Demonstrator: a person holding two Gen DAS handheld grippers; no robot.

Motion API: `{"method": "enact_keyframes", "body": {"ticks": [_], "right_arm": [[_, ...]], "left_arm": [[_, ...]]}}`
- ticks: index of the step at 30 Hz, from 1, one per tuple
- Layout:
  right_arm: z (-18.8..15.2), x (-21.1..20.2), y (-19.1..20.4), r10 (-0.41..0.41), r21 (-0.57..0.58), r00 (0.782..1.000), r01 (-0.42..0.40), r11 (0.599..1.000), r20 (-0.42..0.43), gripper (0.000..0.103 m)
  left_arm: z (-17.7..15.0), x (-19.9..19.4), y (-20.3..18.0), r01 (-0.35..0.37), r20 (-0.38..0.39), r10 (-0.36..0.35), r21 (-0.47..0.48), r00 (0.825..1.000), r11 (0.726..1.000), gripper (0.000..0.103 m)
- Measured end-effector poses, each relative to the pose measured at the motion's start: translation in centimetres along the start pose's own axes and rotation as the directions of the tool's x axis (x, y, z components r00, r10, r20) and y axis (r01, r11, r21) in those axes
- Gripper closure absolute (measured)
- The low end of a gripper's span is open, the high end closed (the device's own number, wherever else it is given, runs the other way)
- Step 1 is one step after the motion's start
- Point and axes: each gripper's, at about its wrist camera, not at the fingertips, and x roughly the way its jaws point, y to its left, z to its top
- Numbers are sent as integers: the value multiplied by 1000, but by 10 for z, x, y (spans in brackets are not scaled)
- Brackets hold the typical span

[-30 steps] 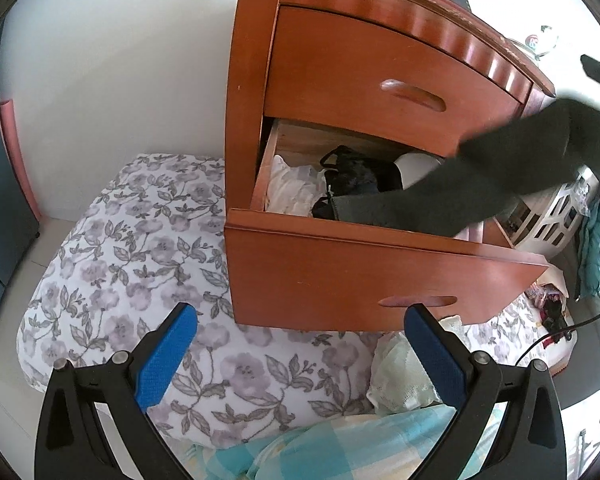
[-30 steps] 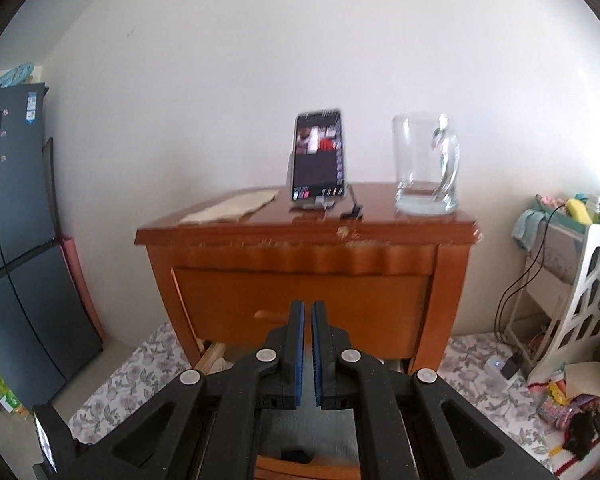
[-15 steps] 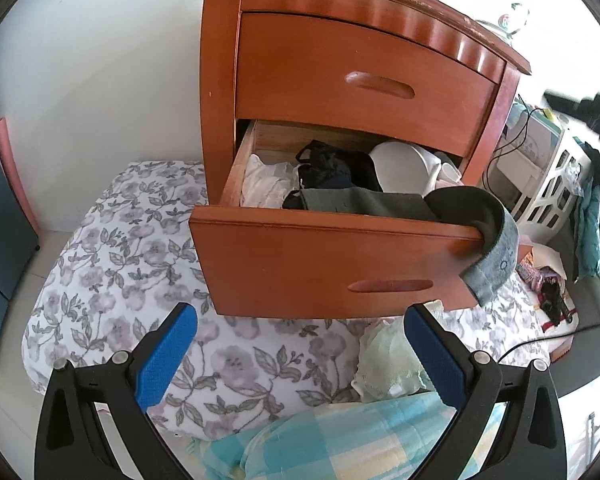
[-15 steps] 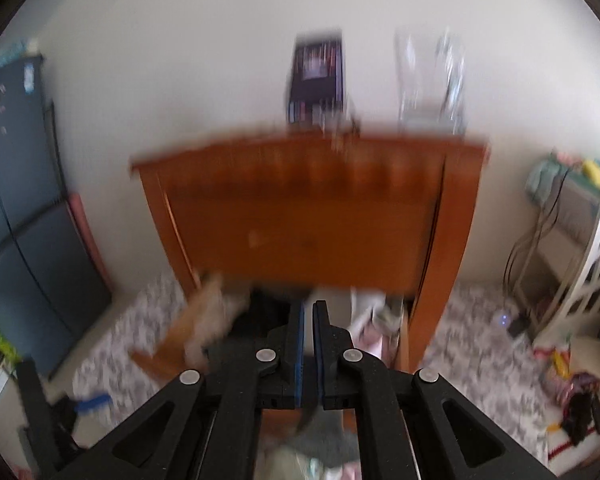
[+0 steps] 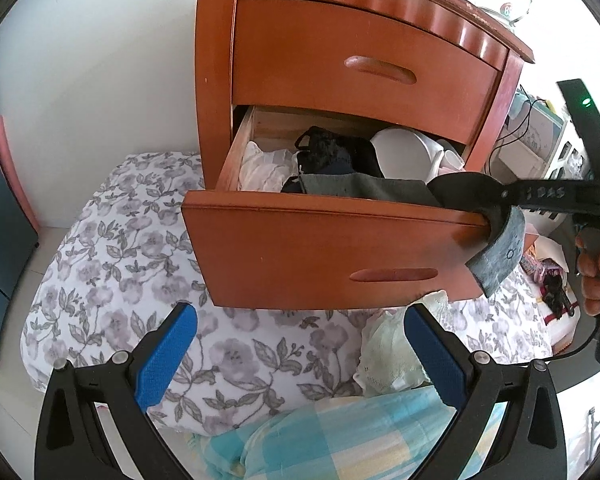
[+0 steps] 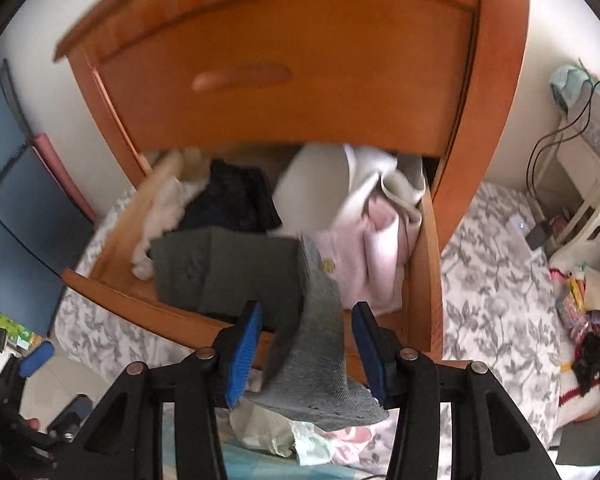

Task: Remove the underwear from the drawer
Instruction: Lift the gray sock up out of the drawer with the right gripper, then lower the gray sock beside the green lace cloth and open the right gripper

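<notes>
Two grippers face a wooden nightstand whose lower drawer stands pulled out. Nearest the left wrist camera, the left gripper hangs with its blue pads spread wide and nothing between them, above a floral-print cushion, a pale green garment and a blue checked cloth.

Nearest the right wrist camera, the right gripper has its jaws partly apart; they have just been opening. A grey pair of underwear hangs down between the pads, and neither pad presses on it. The garment is draped over the front edge of the drawer near its right corner: one end dangles outside, and the rest lies folded along the front inside the drawer. In the left wrist view the same garment hangs over that corner, with the right gripper's black body beside it and a person's hand on the handle at the picture's right edge.

Farther back in the drawer lie a white fabric at the left side, a black lace item in the middle, a white moulded cup and pink clothing at the right side. Above, the upper drawer is shut.
</notes>
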Motion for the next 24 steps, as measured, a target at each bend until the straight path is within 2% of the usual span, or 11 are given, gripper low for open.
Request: {"method": "enact_keyframes", "body": {"ticks": [3,4,9,14,18,21,24], "right_arm": [[-2,3,-2,-3,1,1000,3,1000,-4,88],[-2,2,-2,-7,-6,1000,7,1000,3,92],[1,-10,1,-59,-34,995,61,998,76,94],[9,-45,4,-114,-50,967,128,990,228,95],[16,-83,13,-143,-64,920,178,982,365,95],[18,-115,23,-148,-70,874,203,977,463,94],[19,-156,30,-130,-60,811,199,978,571,94]], "left_arm": [[0,1,2,-1,-3,1,-2,1000,1000,0],[0,1,2,-1,-3,1,-3,1000,1000,0],[0,2,3,0,-4,0,-7,1000,1000,0],[0,2,3,0,-4,0,-6,1000,1000,0],[0,1,2,0,1,0,-6,1000,1000,0],[0,-1,1,0,5,0,-6,1000,1000,0],[1,-3,1,-1,9,1,-8,1000,1000,0]]}}
